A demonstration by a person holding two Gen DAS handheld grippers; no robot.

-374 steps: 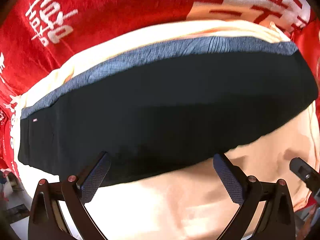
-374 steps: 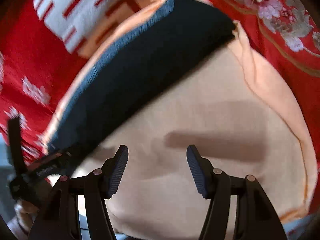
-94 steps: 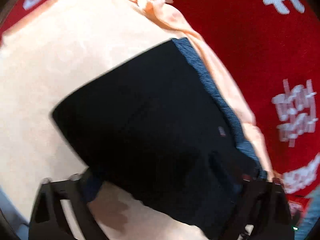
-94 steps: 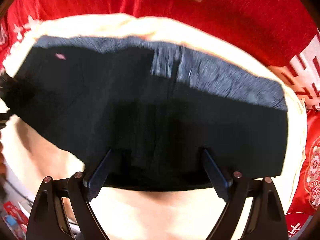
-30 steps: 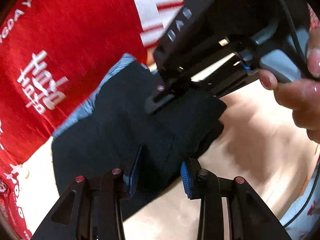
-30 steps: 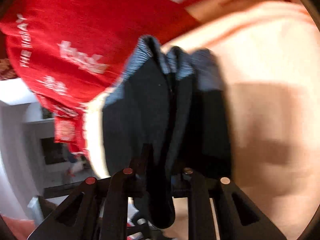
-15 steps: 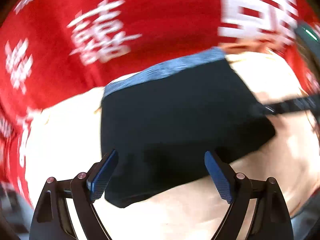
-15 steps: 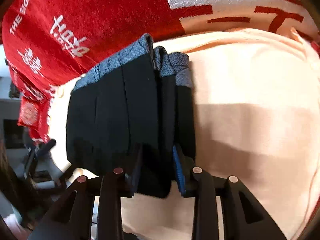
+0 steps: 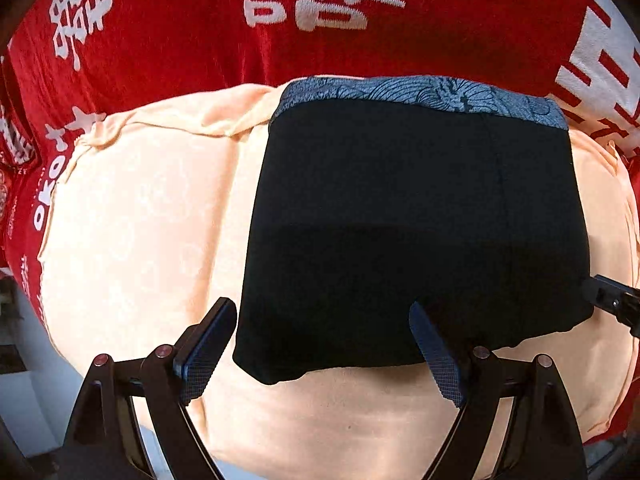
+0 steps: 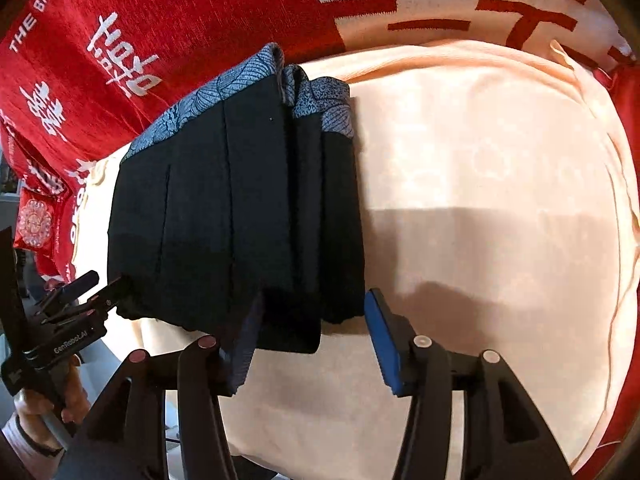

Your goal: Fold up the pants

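One pair of black pants point(image 9: 416, 216) with a blue patterned waistband point(image 9: 420, 94) is seen lying folded on a peach cloth point(image 9: 140, 220) spread over a red blanket point(image 9: 180, 32). Two grippers are counted. The left gripper point(image 9: 324, 344) is spread wide, gripping nothing. The right gripper point(image 10: 316, 340) has just been opening; the folded edge is straddled, not pinched.

Pale peach cloth point(image 9: 132, 216), faintly patterned, spread flat and rumpled along its far edge. Beneath and beyond it, red blanket point(image 9: 192, 40) with large white characters and lettering. In the right wrist view, same peach cloth point(image 10: 500, 184), crossed by a broad shadow, and same red blanket point(image 10: 208, 12); small red cushion with a pale floral medallion point(image 10: 35, 222) at far left edge.
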